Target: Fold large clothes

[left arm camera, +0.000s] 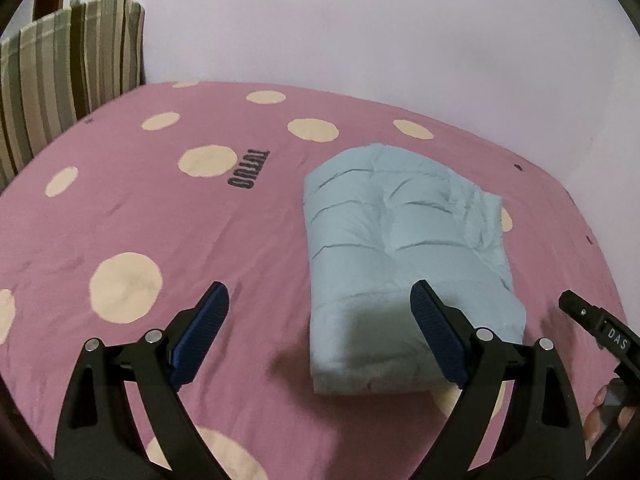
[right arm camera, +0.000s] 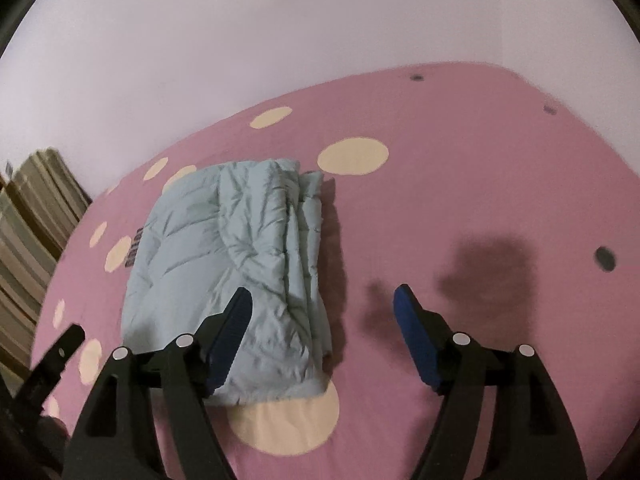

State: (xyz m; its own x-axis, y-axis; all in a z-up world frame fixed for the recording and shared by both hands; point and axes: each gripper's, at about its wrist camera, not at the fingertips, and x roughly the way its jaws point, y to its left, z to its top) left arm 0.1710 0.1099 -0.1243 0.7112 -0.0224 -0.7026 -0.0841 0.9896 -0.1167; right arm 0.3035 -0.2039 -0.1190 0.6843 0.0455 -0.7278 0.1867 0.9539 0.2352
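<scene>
Folded jacket (left arm camera: 404, 256) near edge hidden behind right tool (right arm camera: 322, 300)

Each hand-held gripper (left arm camera: 320, 304) (right arm camera: 323, 306) has black triangular arms, silver rivets and ribbed blue pads (left arm camera: 202, 332); one bears white "DAS" lettering.

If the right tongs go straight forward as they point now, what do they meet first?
Probably the bare pink sheet. The right tongs stand open, and the folded light-blue jacket lies mostly left of their line, overlapped only by the left finger. Depth is unclear.
</scene>
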